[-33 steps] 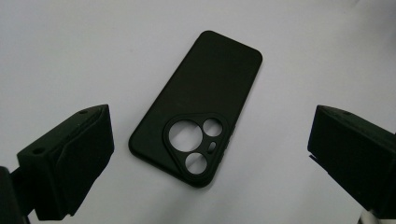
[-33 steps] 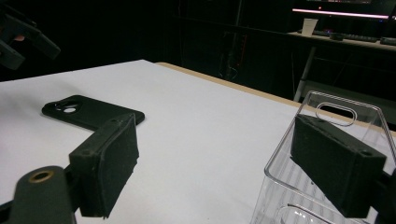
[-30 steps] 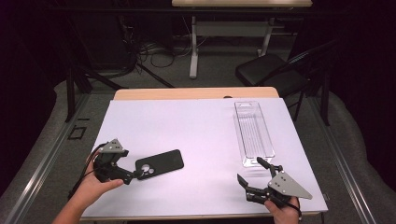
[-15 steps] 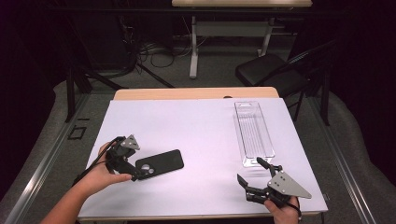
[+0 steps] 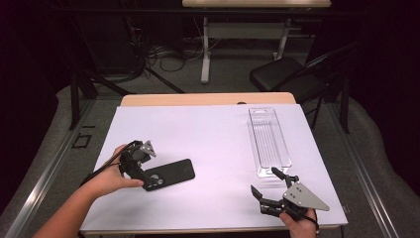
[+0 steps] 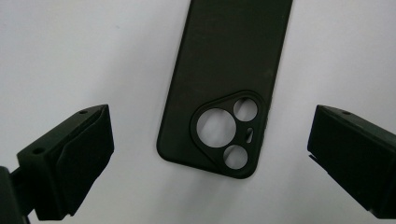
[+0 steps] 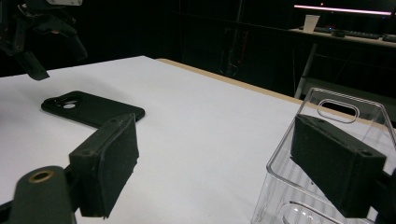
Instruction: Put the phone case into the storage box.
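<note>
Phone case of matte black flexible plastic (image 6: 224,88), with a triangular camera cut-out, lies flat on the white worktop (image 5: 208,139), well to the left of the clear plastic tray (image 5: 267,141). Judgement: light, thin and pliable; it sits flush to the surface, so a pinch across the long side edges near the camera end suits best, with a risk of buckling if squeezed hard. Left gripper (image 5: 142,174) hangs over the case's camera end, jaws spread either side, not touching. Right gripper (image 5: 270,186) waits at the tray's near end, jaws spread, holding nothing.
</note>
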